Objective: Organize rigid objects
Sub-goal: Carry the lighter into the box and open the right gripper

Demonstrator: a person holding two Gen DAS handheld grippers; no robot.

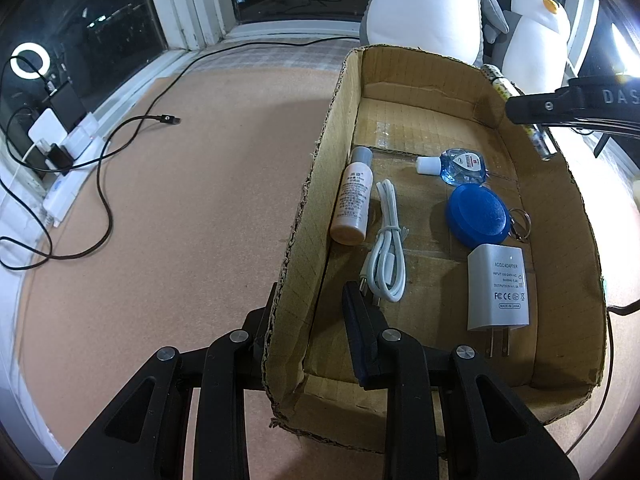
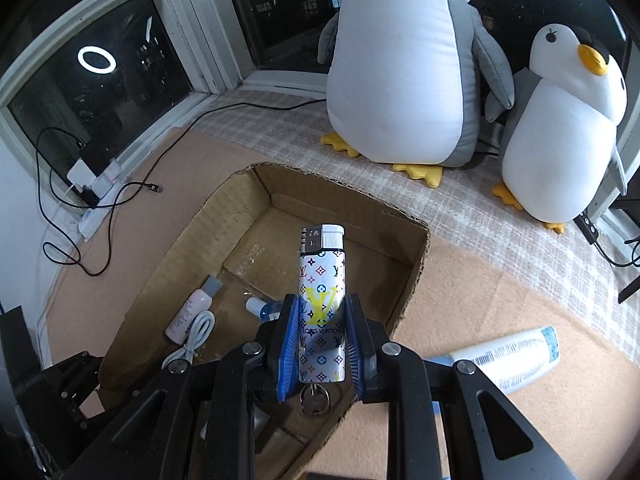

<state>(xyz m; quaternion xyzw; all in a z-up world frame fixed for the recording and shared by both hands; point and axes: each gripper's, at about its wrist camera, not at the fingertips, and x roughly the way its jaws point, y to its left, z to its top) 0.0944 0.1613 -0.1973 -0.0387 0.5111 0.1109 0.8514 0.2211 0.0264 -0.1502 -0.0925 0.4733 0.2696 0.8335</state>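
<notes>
An open cardboard box [image 1: 560,216] lies on the cork mat. Inside it are a pink bottle [image 1: 354,200], a coiled white cable [image 1: 386,248], a clear blue dropper bottle [image 1: 460,164], a round blue case [image 1: 478,214] with a key ring, and a white plug adapter [image 1: 498,288]. My left gripper [image 1: 308,320] is shut on the box's left wall. My right gripper [image 2: 322,320] is shut on a white patterned lighter [image 2: 322,300], held upright over the box [image 2: 416,264]. The left wrist view shows that lighter [image 1: 538,140] above the box's right wall.
A white tube [image 2: 508,360] lies on the mat right of the box. Two plush penguins [image 2: 400,60] [image 2: 560,128] stand behind it on a checked cloth. A black cable [image 1: 104,168] and a power strip [image 1: 68,148] run along the window at the left.
</notes>
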